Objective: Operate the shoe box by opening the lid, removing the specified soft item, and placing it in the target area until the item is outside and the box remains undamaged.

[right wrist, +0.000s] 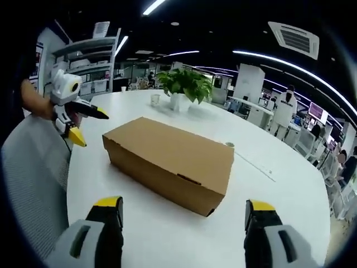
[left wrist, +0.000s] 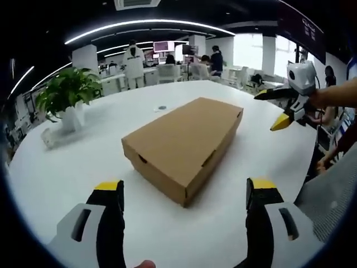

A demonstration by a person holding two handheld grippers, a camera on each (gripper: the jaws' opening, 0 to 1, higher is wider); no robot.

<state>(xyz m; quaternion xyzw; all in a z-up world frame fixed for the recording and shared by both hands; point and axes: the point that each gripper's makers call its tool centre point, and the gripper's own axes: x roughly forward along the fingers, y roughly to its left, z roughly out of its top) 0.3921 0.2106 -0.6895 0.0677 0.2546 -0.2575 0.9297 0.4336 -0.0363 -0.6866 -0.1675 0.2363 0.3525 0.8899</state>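
Sitting closed, shoe box [left wrist: 184, 146] on table [left wrist: 72, 167]; plant [left wrist: 68, 92] beyond; both claws apart.

We see the left gripper [left wrist: 186, 192] as two black jaws, each capped with a yellow tip and backed by a pale grey housing with a dark oblong slot. The right gripper [right wrist: 184, 215] is built the same: black jaws, yellow caps, grey slotted housings. Seen from the opposite side, each gripper shows a white body above its jaws, and the jaws taper to pointed yellow ends with black upper surfaces. A bare forearm [left wrist: 334, 95] runs behind the right gripper; we cannot make out a sleeve on it.
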